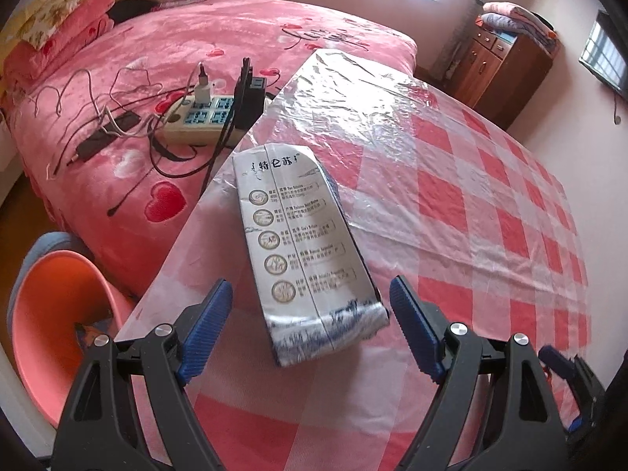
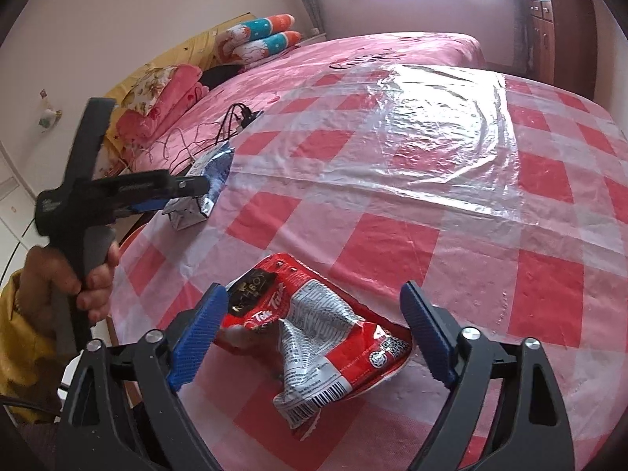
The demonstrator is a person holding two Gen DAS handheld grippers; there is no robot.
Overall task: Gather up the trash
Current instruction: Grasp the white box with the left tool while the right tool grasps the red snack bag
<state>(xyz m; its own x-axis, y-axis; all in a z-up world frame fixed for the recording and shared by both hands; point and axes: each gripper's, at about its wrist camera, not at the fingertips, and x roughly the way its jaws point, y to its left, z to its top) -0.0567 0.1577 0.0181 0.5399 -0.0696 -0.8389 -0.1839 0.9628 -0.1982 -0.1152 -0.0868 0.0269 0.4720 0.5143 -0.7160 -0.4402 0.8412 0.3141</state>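
Left tongs: jaws apart, nothing clamped. The near end of the flattened milk carton lies between the blue pads, with a gap showing on each side. Carton rests flat on the table, long axis running away from me, close to the table's left edge.

Right tongs: jaws also apart, nothing clamped. The crumpled red snack wrapper sits between the pads; the left pad looks very near or touching its edge, and I cannot tell which. The right pad stands clear. Wrapper lies on the checked plastic cover near my side of the table.

Outward: an orange bin stands on the floor below the table's left edge, next to the bed. Something small already lies in it. A power strip with cables sits on the bed just beyond the carton's far end.

Judgement: both pieces are lined up for a grasp, neither taken yet.

Risks:
- Carton is flat and stiff. Closing across its width could buckle it or let it slide out along the slick plastic, possibly over the near edge and past the bin.
- Wrapper is springy foil. The pads may pinch only a fold and it slips free in transit.
- Pads set too low could snag the loose plastic cover and drag it.
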